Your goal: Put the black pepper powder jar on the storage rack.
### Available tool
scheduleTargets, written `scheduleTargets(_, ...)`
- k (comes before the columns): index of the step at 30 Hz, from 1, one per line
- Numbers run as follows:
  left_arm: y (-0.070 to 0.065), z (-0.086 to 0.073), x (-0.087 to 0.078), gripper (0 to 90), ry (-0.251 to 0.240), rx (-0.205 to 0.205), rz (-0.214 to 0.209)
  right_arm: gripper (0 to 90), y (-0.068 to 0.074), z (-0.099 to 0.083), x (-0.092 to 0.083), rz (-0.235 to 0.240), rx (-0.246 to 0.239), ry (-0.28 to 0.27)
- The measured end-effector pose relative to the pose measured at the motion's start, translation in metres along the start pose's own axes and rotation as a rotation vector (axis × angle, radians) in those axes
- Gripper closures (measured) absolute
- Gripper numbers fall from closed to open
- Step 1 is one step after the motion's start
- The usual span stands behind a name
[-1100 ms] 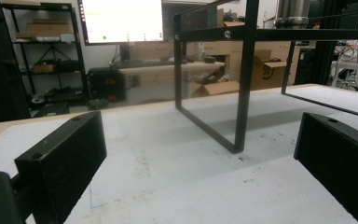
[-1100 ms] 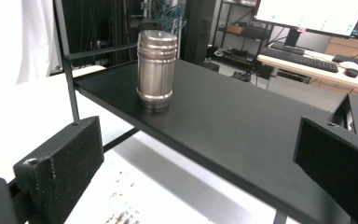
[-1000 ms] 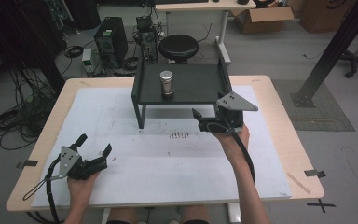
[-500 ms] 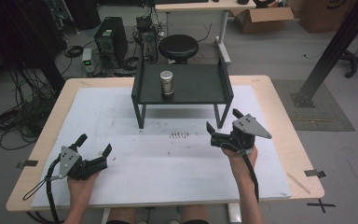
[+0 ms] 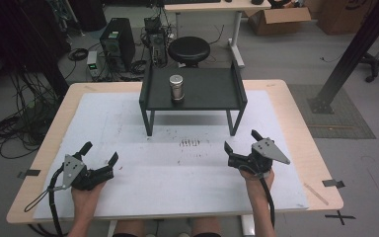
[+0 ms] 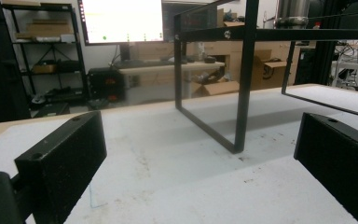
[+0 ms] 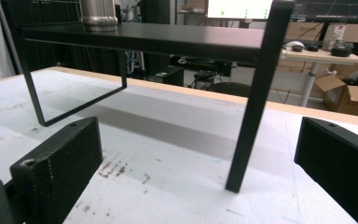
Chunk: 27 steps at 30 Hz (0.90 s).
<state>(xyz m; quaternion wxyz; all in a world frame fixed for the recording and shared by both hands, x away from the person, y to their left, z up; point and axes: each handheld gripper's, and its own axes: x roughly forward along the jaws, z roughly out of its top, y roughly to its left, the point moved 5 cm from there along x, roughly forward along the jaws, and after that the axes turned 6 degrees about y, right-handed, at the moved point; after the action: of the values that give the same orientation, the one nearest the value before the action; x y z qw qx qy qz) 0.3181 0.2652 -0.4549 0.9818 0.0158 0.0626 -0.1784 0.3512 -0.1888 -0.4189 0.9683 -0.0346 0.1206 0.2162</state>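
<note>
A steel canister [image 5: 176,87] stands upright on the top of a black metal shelf stand [image 5: 212,101], toward that top's left half and about midway between its front and back edges; the stand itself sits at the far middle of the white mat [image 5: 143,197] that covers the wooden table [image 5: 303,118]. In the right gripper view the canister's [image 7: 99,13] lower body shows as brushed metal with a rolled base rim resting flat on the shelf. It looks rigid and smooth, so it should not give under the jaws, but the polished wall is likely slippery and a light squeeze could let it slide or twist. Its weight depends on whether it is filled, which cannot be told from here. The best hold is probably across the round body at mid height, below the lid, jaws square to the wall and coming in from the front, where the stand's raised side rails do not get in the way. Both grippers rest near the mat's front edge, well apart from the canister: the left gripper [image 5: 98,157] toward the front left corner and the right gripper [image 5: 241,141] toward the front right, each with jaws spread wide and nothing between them.
</note>
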Motion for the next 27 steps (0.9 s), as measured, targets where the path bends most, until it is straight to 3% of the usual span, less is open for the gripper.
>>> scheduleTargets(10,0.000,0.000,0.000,2.7,0.000,0.001,0.000,0.2,-0.010,-0.025,-0.012,-0.084,0.016,-0.074)
scheduleTargets(27,0.000,0.000,0.000,2.6,-0.001,0.000,0.002,0.7,-0.011,-0.041,-0.018,-0.099,0.029,-0.134)
